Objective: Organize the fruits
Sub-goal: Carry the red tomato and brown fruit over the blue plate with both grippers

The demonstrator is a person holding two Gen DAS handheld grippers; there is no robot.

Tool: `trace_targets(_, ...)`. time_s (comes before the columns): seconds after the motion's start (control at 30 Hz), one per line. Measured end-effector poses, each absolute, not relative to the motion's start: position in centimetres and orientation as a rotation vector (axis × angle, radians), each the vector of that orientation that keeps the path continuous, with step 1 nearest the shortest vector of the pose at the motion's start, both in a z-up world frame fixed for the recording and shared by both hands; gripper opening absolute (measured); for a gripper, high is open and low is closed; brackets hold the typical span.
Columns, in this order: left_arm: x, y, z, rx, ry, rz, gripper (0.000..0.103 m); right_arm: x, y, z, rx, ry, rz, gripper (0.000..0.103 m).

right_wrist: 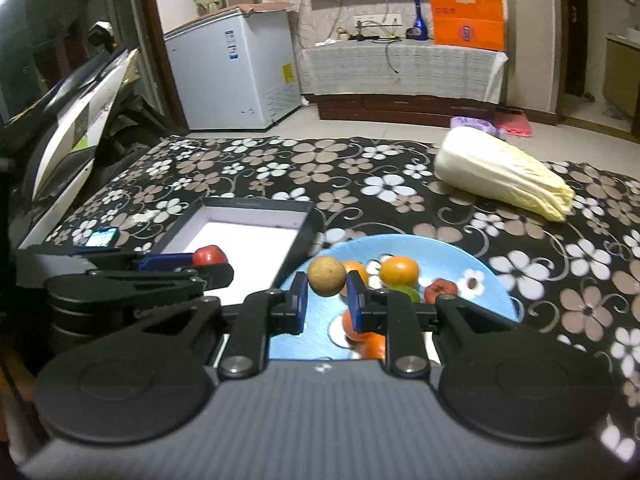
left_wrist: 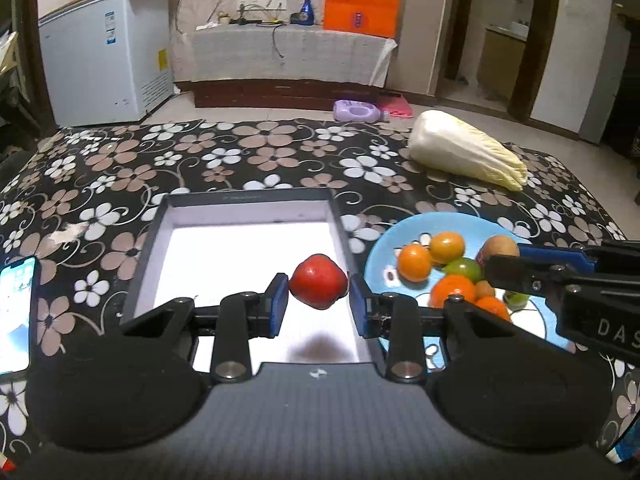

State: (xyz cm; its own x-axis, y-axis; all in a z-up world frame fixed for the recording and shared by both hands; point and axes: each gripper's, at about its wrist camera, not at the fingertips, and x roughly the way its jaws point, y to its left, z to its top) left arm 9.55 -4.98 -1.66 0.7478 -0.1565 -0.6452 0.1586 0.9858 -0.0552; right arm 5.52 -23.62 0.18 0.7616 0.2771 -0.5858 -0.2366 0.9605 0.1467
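Note:
My left gripper (left_wrist: pixel 319 298) is shut on a red fruit (left_wrist: pixel 318 281) and holds it above the near right part of a dark-rimmed box (left_wrist: pixel 154 228) with a white floor. A light blue plate (left_wrist: pixel 380 248) to the right of the box holds several orange fruits (left_wrist: pixel 415 263), a green one (left_wrist: pixel 464 268) and a small red one (right_wrist: pixel 440 289). My right gripper (right_wrist: pixel 327 298) is shut on a round brown fruit (right_wrist: pixel 326 276), held above the plate's (right_wrist: pixel 452 252) left part. The left gripper (right_wrist: pixel 208 266) with the red fruit shows in the right wrist view over the box (right_wrist: pixel 298 232).
A napa cabbage (left_wrist: pixel 466 152) lies at the far right of the flowered tablecloth (left_wrist: pixel 240 152). A phone (left_wrist: pixel 14 312) lies at the table's left edge. Beyond the table stand a white chest freezer (left_wrist: pixel 104 56) and a low cabinet with an orange bag (left_wrist: pixel 362 2).

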Motion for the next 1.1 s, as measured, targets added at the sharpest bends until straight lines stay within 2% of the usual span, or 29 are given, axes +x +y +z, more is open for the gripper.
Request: trace_targets(1.1,10.0,-9.6,-1.9,-0.009,0.684,-0.321,0.038,5.9,-28.1,-1.0,0.085,0.686,0.164,0.024)
